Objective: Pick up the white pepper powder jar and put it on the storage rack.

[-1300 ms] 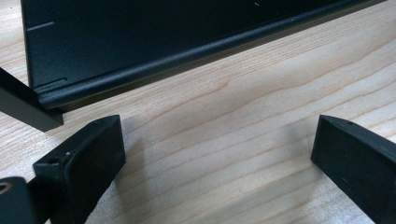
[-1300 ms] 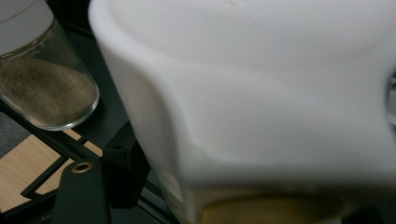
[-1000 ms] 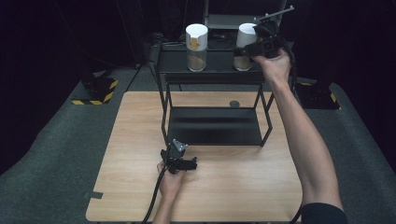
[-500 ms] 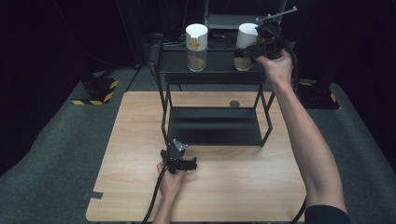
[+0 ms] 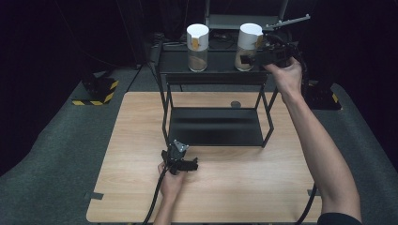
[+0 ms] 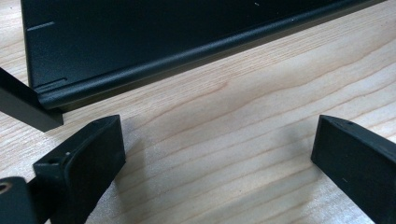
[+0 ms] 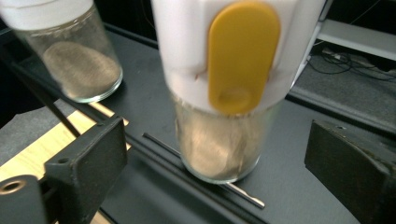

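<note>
The right gripper [image 5: 248, 58], jaws just opened wide and free of the right jar [image 7: 219, 93], has let it stand upright on the rack's [image 5: 211, 77] top shelf beside the left jar [image 5: 197, 47]. The left gripper [image 6: 215, 154] rests spread and empty on the table [image 5: 141, 140] by the rack's foot, likely waiting its turn.

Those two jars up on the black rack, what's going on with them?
A person is working with a gripper in each hand. The right gripper is up at the right jar on the rack; its jaws have just opened and stand clear of the glass. The left gripper rests open on the table. The other jar stands untouched.
</note>
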`<state>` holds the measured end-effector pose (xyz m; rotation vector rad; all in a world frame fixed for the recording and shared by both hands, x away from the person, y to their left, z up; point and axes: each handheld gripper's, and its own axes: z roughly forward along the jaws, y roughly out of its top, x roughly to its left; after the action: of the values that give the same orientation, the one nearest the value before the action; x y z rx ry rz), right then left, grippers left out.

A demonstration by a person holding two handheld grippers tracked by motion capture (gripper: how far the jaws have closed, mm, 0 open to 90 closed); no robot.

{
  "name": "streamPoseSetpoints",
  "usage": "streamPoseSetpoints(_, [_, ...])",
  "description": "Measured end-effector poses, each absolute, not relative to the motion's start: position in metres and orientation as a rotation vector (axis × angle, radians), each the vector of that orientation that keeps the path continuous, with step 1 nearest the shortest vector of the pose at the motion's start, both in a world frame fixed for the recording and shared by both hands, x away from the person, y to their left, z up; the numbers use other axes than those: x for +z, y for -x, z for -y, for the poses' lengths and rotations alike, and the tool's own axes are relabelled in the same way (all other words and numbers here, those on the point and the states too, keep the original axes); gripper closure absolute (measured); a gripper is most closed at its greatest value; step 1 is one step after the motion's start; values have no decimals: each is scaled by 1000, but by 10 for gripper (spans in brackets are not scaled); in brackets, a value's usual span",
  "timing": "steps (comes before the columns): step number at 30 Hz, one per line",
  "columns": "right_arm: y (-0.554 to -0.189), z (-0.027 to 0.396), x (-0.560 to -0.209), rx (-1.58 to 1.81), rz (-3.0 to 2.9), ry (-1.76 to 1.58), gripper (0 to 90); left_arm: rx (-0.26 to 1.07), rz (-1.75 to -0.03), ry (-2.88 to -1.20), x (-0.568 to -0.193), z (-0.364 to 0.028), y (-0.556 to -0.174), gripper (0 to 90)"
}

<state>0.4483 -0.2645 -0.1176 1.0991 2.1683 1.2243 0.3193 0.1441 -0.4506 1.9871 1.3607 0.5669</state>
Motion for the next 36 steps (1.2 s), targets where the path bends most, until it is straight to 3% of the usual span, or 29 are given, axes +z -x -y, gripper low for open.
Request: streamPoseSetpoints(36, [-417,305,-157,1291,-2140,-1109,82,567,-1360,-1988,-451,-144,-319,28])
